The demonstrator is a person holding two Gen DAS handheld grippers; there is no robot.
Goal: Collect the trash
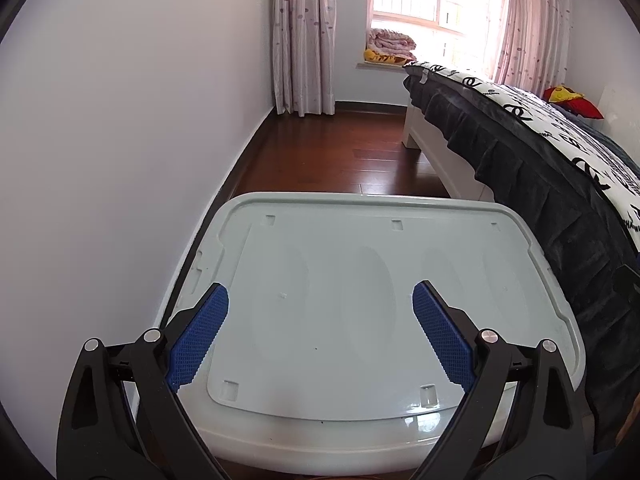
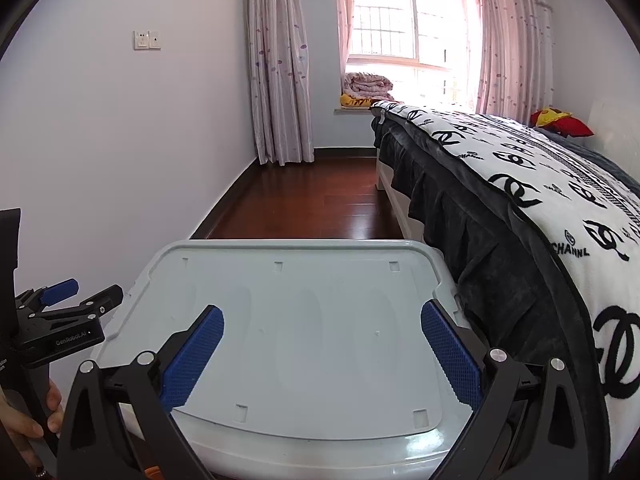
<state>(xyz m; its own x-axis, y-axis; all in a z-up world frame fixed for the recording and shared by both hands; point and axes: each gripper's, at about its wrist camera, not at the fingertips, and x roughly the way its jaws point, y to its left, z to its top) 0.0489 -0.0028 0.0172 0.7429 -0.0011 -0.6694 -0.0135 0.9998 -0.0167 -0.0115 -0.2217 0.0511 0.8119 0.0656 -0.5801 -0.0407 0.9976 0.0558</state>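
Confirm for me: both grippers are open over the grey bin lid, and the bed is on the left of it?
Not quite. The bed is on the right of the grey bin lid, as the right wrist view shows. The left gripper and right gripper are open over it.

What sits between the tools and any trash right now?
No trash shows in either view. Both tools, left and right, hang open over a closed pale bin lid; the bare lid and wood floor lie ahead.

Left gripper (image 1: 320, 336) fingers (image 1: 200, 336) spread above grey lid (image 1: 360, 280); bed (image 1: 520, 140) beside.
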